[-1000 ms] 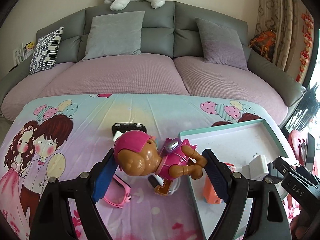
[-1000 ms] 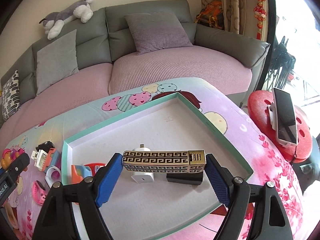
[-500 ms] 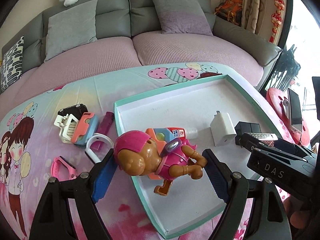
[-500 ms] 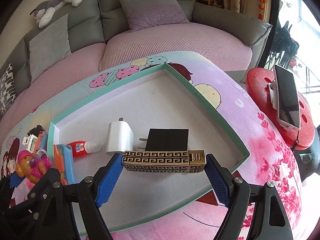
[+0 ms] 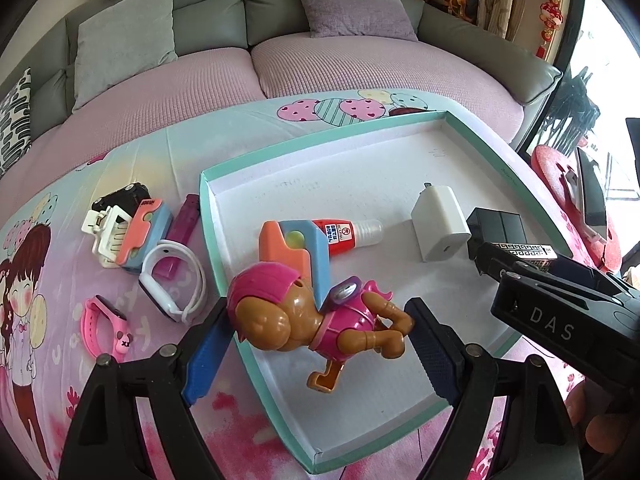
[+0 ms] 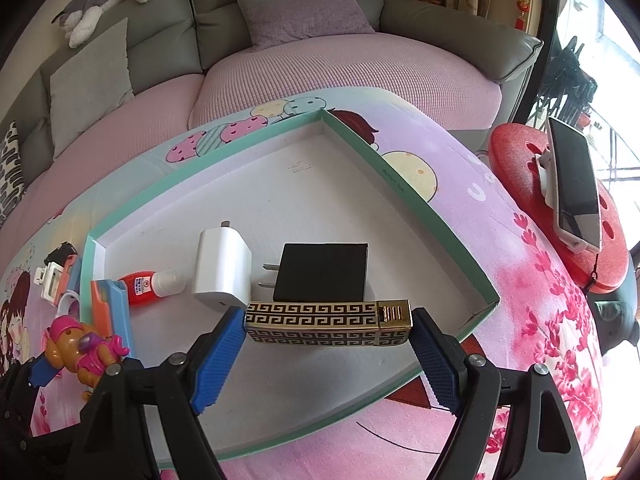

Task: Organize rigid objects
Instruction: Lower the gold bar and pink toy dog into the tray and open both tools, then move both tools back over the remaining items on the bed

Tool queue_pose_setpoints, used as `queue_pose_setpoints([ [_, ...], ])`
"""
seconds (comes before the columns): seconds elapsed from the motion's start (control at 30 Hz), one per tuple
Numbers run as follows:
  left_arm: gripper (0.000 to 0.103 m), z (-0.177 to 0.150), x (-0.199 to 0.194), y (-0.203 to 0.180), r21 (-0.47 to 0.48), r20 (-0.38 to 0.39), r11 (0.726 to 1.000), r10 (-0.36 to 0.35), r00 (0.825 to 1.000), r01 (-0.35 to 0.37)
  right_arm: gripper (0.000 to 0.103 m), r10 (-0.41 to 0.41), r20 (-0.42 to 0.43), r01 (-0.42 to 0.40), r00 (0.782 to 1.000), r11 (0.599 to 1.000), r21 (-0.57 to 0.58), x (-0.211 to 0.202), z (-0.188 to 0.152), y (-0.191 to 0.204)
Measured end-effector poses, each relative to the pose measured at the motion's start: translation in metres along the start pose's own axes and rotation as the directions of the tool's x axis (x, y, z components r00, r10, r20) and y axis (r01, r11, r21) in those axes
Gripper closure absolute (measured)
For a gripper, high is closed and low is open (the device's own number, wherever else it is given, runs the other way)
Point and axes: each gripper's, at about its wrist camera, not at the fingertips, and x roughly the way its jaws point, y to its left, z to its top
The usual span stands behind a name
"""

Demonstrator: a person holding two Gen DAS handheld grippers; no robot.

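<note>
My left claw [image 5: 320, 344] is clamped on a glossy moulded-plastic toy pup [image 5: 316, 320], pink helmet against the left ribbed blue pad, paws against the right; its long axis runs across the claw, head to my left. It hangs over the near left corner of the tray [image 5: 218, 280], a shallow rectangular cardboard lid with teal rim and matt white floor. My right claw [image 6: 326, 340] grips a slim rectangular lighter [image 6: 328, 324], shiny gold with a black key pattern, held end to end between the pads; its long axis lies crosswise, cap to my right, above the tray's near edge.

Inside the tray beyond the lighter: a matt black plug adapter [image 6: 322, 272], prongs pointing left, just beside a smooth white charger cube [image 6: 222, 270]; further left, a red glue bottle [image 6: 144, 284] lying flat and an orange-and-blue plastic block [image 6: 112, 308]. Left of the tray, on the printed tablecloth [image 5: 100, 360], lie a pink band [image 5: 104, 330] and a white band [image 5: 176, 280].
</note>
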Motion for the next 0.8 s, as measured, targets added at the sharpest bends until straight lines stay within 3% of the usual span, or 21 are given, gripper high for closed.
queue_pose_setpoints([
  [0.4,0.013,0.002,-0.010,0.014,-0.047,0.019,0.999,0.007,1.000,-0.006,0.013,0.007,0.021,-0.007,1.000,1.000,0.014,-0.003,0.003,-0.002],
  [0.53,0.013,0.003,-0.014,0.027,-0.084,0.029,0.996,0.019,0.999,-0.016,0.000,0.008,0.033,-0.008,0.999,1.000,0.015,-0.005,0.003,-0.002],
  [0.8,0.012,-0.001,-0.016,0.068,-0.204,0.026,0.976,0.083,0.996,-0.076,0.000,0.015,0.058,-0.017,0.998,0.999,0.039,-0.008,0.004,-0.006],
])
